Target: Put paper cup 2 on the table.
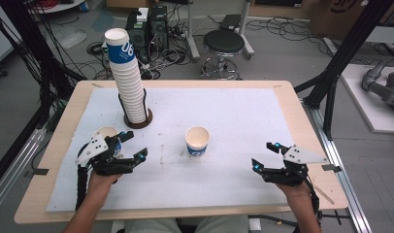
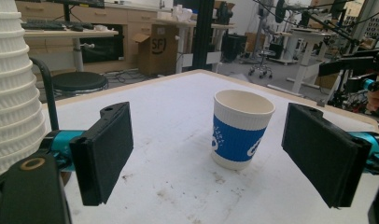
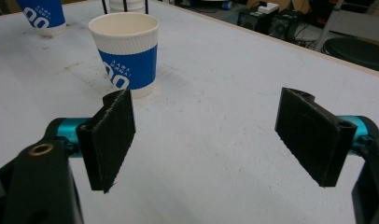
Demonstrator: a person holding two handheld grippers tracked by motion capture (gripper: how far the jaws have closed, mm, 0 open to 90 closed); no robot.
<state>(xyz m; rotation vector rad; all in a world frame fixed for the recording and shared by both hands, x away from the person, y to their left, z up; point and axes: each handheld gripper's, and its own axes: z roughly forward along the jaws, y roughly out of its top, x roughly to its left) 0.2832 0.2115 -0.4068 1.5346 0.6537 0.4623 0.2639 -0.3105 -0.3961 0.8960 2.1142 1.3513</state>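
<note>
I count two loose cups on the worktop, one standing mid-sheet ahead of my wide-open, empty left claw, the other cup partly behind it, plus one tall stack at the back, while my right claw gapes empty too.

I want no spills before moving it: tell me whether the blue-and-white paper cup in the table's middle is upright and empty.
The blue-and-white ribbed paper cup stands upright, mouth up. Its visible inside looks empty; the bottom is hidden.
</note>
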